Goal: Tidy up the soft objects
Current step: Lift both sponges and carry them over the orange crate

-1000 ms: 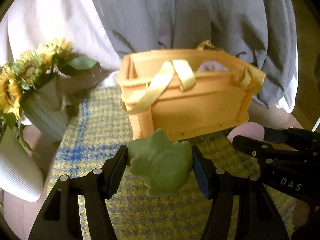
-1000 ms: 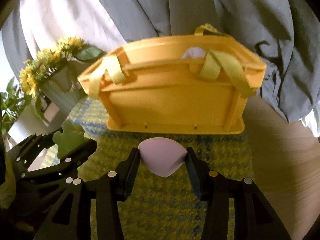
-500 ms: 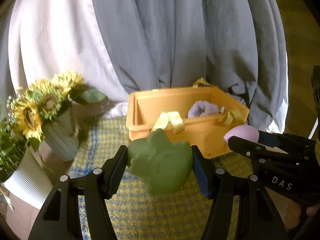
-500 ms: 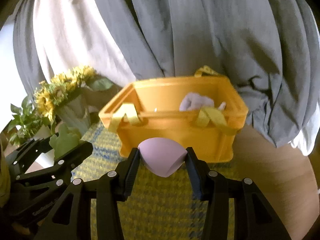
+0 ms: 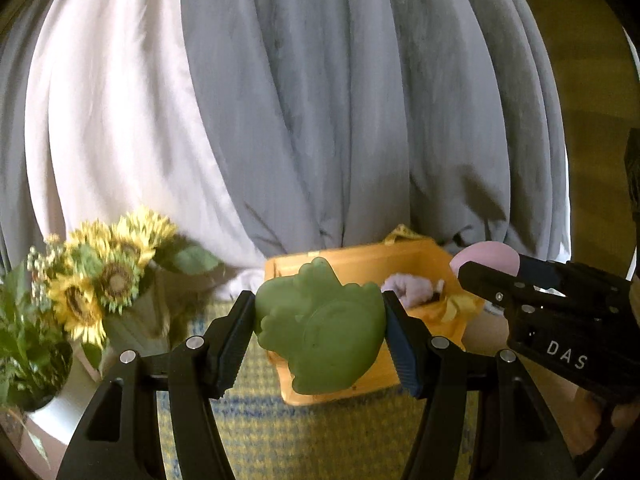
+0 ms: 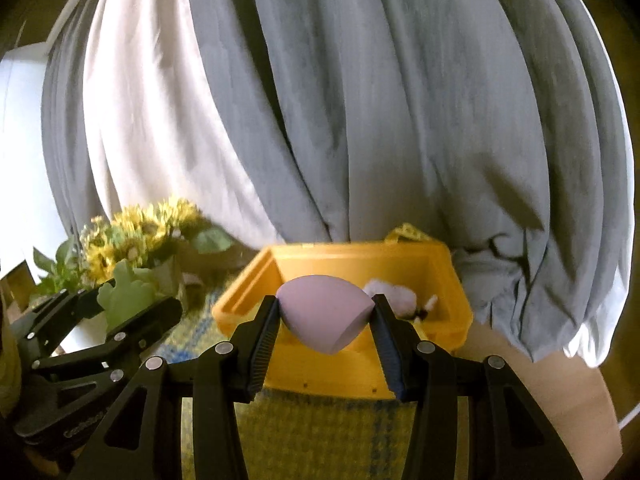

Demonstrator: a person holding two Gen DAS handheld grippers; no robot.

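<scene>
My left gripper is shut on a green frog-shaped soft toy and holds it in the air in front of the orange basket. My right gripper is shut on a pink teardrop sponge, held over the near wall of the same basket. A pale lilac plush lies inside the basket at the right. The right gripper with the pink sponge shows at the right of the left wrist view. The left gripper with the green toy shows at the left of the right wrist view.
The basket stands on a yellow and blue woven mat on a wooden table. A vase of sunflowers and a white pot with a green plant stand at the left. Grey and white curtains hang behind.
Both grippers have risen and tilted up with their toys. The basket has dropped lower in both views, and its inside with the lilac plush now shows.
</scene>
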